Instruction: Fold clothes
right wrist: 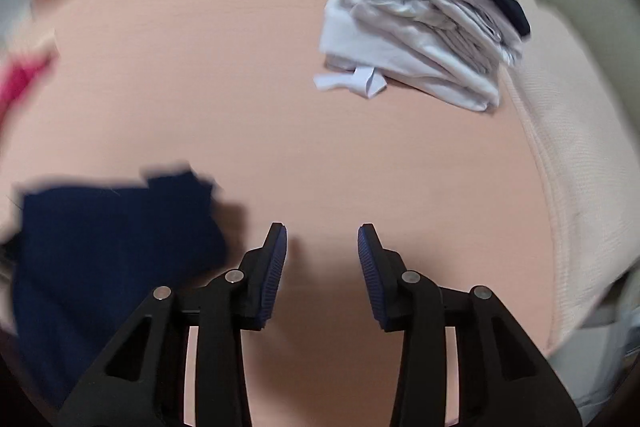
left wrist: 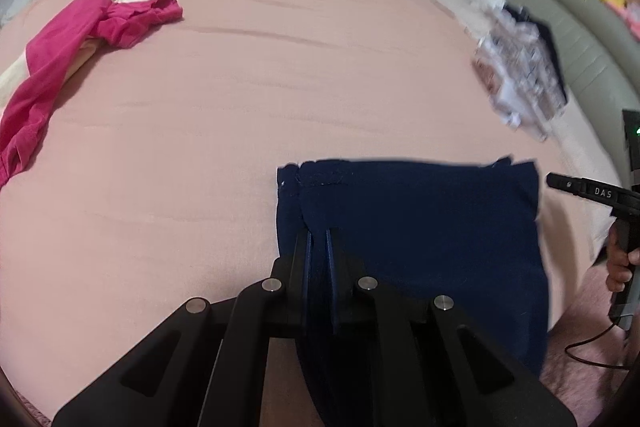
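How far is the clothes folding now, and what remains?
Done: a stack of folded white and dark clothes. In hand: the left gripper is shut on the folded navy garment; the right gripper is open, empty. Left: the crumpled magenta garment.

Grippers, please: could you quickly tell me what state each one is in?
Left hand-held gripper: shut on the navy garment.
Right hand-held gripper: open, holding nothing.

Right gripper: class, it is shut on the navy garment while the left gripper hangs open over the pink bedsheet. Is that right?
No, the grippers are swapped. In the left wrist view the left gripper is shut on the navy garment. In the right wrist view the right gripper hangs open over the pink bedsheet, nothing between its fingers.
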`<state>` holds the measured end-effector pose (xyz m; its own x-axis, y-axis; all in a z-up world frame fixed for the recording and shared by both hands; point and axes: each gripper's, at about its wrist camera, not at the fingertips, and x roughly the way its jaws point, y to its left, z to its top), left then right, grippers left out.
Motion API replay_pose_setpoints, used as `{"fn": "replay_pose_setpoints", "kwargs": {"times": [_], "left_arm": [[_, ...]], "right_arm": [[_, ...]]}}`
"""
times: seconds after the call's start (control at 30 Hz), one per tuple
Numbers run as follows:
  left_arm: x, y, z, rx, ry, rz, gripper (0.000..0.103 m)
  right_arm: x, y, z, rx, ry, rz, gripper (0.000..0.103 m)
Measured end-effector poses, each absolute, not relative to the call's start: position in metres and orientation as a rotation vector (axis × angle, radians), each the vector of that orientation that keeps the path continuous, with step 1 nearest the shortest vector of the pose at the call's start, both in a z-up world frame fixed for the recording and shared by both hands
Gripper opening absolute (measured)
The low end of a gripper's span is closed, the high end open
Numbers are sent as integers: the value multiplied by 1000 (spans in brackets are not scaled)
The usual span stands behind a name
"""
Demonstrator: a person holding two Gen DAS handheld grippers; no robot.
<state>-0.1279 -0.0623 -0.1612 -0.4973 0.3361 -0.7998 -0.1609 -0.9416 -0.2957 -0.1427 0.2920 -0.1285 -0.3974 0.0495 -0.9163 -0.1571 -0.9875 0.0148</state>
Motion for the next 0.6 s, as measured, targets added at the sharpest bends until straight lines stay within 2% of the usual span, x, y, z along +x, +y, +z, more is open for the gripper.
{"fn": "replay_pose_setpoints", "kwargs": {"times": [0.07, 0.17, 0.23, 0.37, 0.47, 0.53, 0.57, 0.6], "left_arm": [[-129, -64, -155, -1332, -277, 2482, 10], [-135, -62, -156, -1336, -266, 2475, 10], [-138, -56, -168, -1439, -162, 2487, 10], [-135, -58, -170, -1462, -142, 2493, 11], [-133, -65, -164, -1435, -164, 2531, 13], [-132, -66, -158, -1380, -208, 2507, 14], [-132, -66, -155, -1352, -229, 2495, 20], [-132, -66, -153, -1328, -246, 2486, 34]], "right_arm": [[-142, 302, -121, -1677, 330, 2598, 41], [-148, 288, -125, -1723, 241, 2645, 43], [-163, 277, -142, -1736, 195, 2572, 43], [-181, 301, -160, -1698, 353, 2423, 42], [-174, 316, -150, -1575, 319, 2380, 44], [-172, 316, -152, -1674, 333, 2425, 44], [-169, 313, -153, -1731, 343, 2462, 43], [-165, 309, -152, -1760, 344, 2494, 44]]}}
